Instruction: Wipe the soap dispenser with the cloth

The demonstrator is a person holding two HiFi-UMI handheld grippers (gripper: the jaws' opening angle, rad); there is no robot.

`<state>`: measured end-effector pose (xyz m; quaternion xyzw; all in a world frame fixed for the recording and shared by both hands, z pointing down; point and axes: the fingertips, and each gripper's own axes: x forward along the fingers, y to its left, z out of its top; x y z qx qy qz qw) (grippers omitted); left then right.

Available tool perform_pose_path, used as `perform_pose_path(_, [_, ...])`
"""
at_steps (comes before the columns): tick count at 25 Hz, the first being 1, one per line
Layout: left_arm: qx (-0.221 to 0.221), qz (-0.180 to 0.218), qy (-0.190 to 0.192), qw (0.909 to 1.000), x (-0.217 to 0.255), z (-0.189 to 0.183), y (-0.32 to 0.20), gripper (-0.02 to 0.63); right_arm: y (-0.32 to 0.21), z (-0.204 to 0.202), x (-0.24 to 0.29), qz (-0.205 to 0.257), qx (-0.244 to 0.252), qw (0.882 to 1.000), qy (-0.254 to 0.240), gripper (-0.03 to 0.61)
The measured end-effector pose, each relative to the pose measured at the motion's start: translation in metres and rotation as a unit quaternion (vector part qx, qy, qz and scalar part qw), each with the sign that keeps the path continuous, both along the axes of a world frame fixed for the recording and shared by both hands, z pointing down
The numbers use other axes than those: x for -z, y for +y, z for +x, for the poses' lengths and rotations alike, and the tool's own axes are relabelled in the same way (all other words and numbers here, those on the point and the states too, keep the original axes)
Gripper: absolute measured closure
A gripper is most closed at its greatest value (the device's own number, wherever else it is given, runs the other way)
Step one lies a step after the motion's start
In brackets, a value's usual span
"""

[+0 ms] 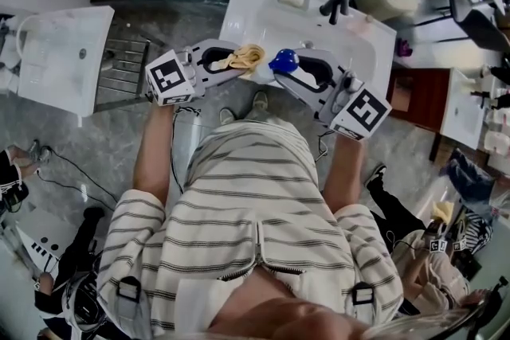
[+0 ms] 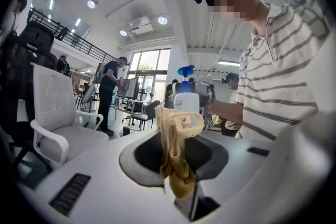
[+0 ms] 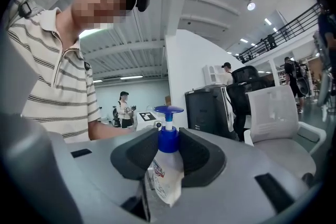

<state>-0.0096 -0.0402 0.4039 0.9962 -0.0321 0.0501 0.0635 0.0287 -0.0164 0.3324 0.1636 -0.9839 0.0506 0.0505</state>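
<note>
Holding 1 cloth [image 1: 244, 57], 1 soap dispenser [image 1: 284, 60]

The cloth [image 1: 245, 56] is pale mustard yellow. The soap dispenser [image 3: 167, 162] has a bright blue pump and collar over a translucent white body, with a label printed in red and blue. The left tongs [image 1: 236, 60] and right tongs [image 1: 292, 66] are light grey with black pads. Their marker cubes [image 1: 171, 78] are white with black square patterns. The person's shirt [image 1: 255, 195] is cream with thin dark stripes. The sink [image 1: 263, 4] is white.
</note>
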Motion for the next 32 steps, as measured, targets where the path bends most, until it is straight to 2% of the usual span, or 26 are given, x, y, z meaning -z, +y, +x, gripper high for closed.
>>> perform_pose_path(4, [0.046, 0.001, 0.011, 0.9989, 0.007, 0.003, -0.012, 0.525, -0.013, 0.006, -0.007, -0.001, -0.033, 0.999, 0.015, 0.454])
perform_pose_path(9, [0.111, 0.010, 0.000, 0.9938, 0.006, 0.005, -0.028, 0.525, -0.035, 0.013, -0.011, -0.017, -0.089, 0.996, 0.012, 0.454])
perform_pose_path(19, [0.237, 0.026, -0.008, 0.9711, 0.009, -0.004, -0.047, 0.525, -0.065, 0.012, -0.016, -0.026, -0.189, 0.982, -0.003, 0.454])
perform_pose_path(27, [0.294, 0.033, -0.010, 0.9552, 0.010, -0.008, -0.047, 0.525, -0.074, 0.012, -0.020, -0.041, -0.235, 0.971, -0.011, 0.454])
perform_pose_path(32, [0.324, 0.029, -0.012, 0.9456, 0.009, -0.009, -0.045, 0.525, -0.076, 0.010, -0.023, -0.033, -0.256, 0.966, -0.002, 0.454])
